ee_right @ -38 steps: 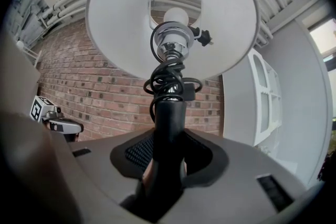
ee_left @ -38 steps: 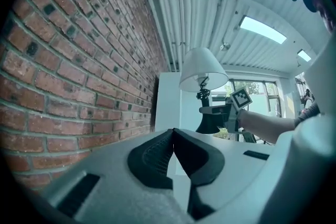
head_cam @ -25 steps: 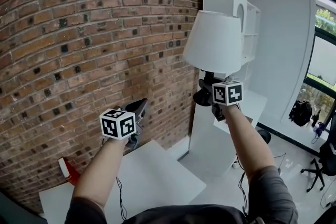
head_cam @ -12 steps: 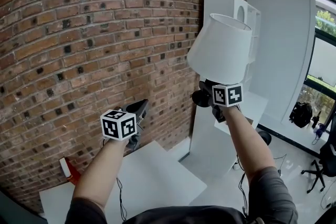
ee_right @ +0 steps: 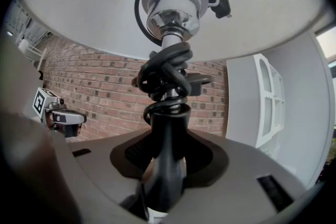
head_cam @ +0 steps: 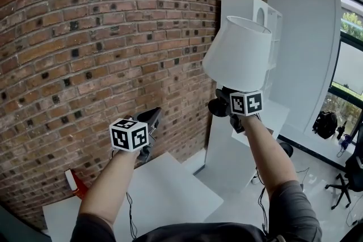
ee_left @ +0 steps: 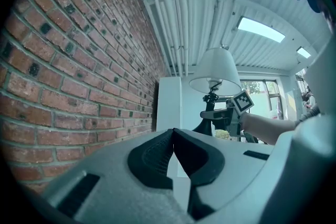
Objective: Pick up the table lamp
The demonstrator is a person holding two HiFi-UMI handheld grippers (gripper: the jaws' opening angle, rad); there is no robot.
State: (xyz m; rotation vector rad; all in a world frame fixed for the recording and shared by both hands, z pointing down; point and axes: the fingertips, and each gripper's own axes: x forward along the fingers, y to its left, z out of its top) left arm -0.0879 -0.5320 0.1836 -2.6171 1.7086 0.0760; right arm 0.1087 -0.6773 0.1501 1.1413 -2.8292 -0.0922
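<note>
Right claw [ee_right: 167,162] clamped on lamp [head_cam: 238,54] stem; lamp at upper right of frame, well above table [head_cam: 170,190]. Left claw [ee_left: 173,152] jaws together, empty, lower left. Pick-up seems done; next move calls for steady, upright hold.

The lamp [head_cam: 237,54] has a white shade and black stem. The wall [head_cam: 85,37] is red-brown brick. The left tool [head_cam: 153,116] and right tool [head_cam: 222,99] carry black-and-white marker cubes. The counter [head_cam: 170,190] is white.

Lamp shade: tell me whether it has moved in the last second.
Yes. The lamp shade has tilted and shifted slightly right, covering more of the white shelf unit behind it.
</note>
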